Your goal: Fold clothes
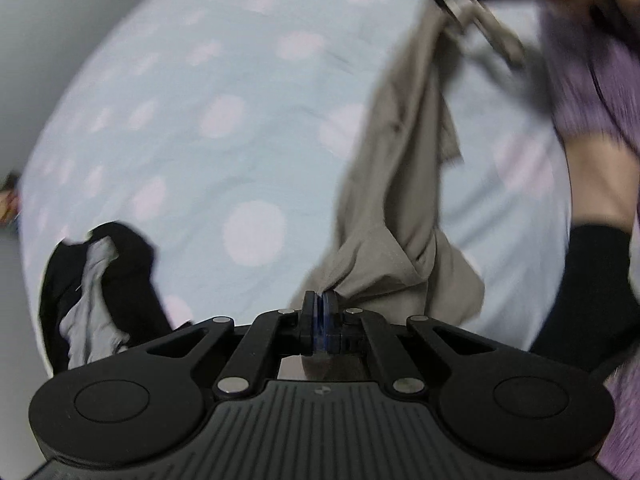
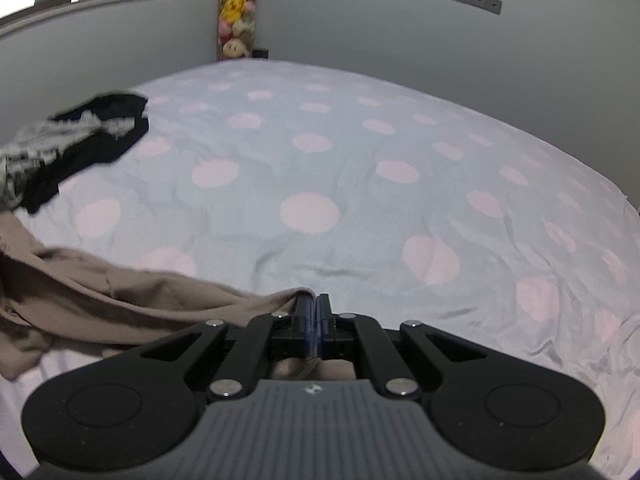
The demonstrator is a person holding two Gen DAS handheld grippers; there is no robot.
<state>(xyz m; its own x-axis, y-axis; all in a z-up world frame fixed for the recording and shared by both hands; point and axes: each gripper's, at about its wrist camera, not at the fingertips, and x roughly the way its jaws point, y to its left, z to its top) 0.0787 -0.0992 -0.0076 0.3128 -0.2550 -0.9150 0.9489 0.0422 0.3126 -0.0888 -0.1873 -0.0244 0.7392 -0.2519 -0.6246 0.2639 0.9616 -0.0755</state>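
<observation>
Plush toys (image 2: pixel 237 12) — right wrist only; person's torso (image 1: pixel 600 176) — left.

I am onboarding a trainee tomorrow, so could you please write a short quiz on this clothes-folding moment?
1. True or false: the left gripper is shut on the beige garment.
2. Which lies on the polka-dot bedsheet untouched? A) the black and grey clothes pile B) a folded towel C) a shoe
3. Fill in: the right gripper pinches the garment's ____.

Key: 1 true; 2 A; 3 edge.
</observation>
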